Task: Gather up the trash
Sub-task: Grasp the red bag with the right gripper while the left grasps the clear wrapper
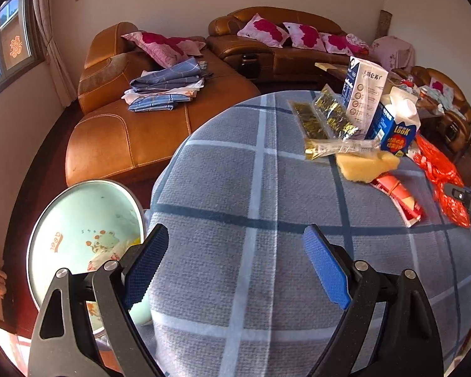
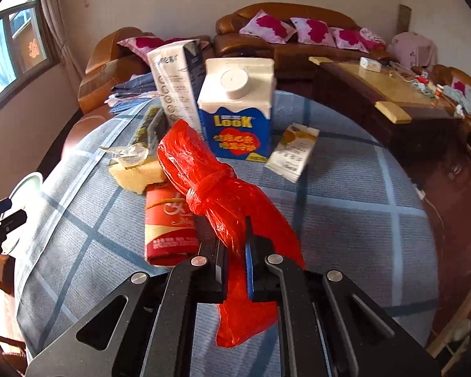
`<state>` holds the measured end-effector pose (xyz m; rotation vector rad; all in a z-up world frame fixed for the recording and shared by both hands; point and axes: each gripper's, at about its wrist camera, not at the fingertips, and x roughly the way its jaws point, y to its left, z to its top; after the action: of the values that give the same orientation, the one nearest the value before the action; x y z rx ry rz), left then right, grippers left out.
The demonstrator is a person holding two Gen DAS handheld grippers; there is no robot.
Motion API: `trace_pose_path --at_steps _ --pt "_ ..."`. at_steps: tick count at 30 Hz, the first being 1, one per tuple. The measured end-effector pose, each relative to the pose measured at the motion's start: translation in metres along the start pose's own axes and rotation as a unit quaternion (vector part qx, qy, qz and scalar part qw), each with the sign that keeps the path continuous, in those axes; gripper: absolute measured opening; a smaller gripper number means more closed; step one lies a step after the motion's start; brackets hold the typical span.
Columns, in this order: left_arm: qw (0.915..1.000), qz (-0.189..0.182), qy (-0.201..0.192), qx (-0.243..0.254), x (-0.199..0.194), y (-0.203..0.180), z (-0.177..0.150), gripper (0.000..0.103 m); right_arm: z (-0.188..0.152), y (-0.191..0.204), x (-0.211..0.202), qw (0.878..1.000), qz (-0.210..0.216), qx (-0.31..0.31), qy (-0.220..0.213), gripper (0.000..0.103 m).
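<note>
Non-task items noted. A round table under a blue-grey checked tablecloth (image 1: 267, 188) lies directly below and ahead of both tools. Beyond the table's far edge stands a brown leather sofa (image 1: 135, 132) with folded blue bedding (image 1: 169, 84) on its seat and pink floral cushions (image 1: 263, 30) along the back. A window (image 1: 6, 40) with a curtain (image 1: 47, 25) is far left. A dark wooden coffee table (image 2: 389, 94) stands ahead right.
</note>
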<state>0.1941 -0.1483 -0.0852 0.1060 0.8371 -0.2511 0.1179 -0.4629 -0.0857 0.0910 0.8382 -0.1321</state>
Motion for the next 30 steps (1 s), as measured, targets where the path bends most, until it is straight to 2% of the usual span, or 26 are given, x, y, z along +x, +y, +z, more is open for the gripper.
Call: trace_pose_path --at_steps 8,12,18,22,24,27,28,30 --pt "0.9993 -0.035 -0.003 -0.012 0.036 -0.037 0.041 0.083 -0.035 -0.041 -0.015 0.995 -0.098 0.018 -0.012 0.009" --pt "0.9967 -0.063 0.015 -0.049 0.052 -0.043 0.060 0.083 -0.046 -0.072 -0.016 0.993 -0.101 0.062 -0.006 0.009" --pt "0.9906 -0.089 0.037 -0.097 0.074 -0.067 0.082 0.083 -0.050 -0.082 -0.020 0.993 -0.077 0.084 -0.014 0.009" --pt "0.9881 -0.083 0.063 -0.113 0.096 -0.083 0.086 0.073 -0.054 -0.083 -0.023 0.994 -0.068 0.089 -0.015 0.009" --pt "0.9862 -0.089 0.075 -0.118 0.104 -0.085 0.084 0.063 -0.056 -0.082 -0.025 0.994 -0.064 0.092 -0.014 0.009" --pt "0.9849 -0.100 0.074 -0.121 0.106 -0.087 0.080 0.053 -0.059 -0.084 -0.028 0.993 -0.062 0.096 -0.015 0.009" --pt "0.9855 -0.101 0.074 -0.115 0.106 -0.088 0.078 0.039 -0.059 -0.084 -0.029 0.993 -0.061 0.097 -0.015 0.009" --pt "0.9846 -0.113 0.078 -0.108 0.106 -0.087 0.076 0.020 -0.061 -0.084 -0.031 0.993 -0.060 0.101 -0.016 0.009"
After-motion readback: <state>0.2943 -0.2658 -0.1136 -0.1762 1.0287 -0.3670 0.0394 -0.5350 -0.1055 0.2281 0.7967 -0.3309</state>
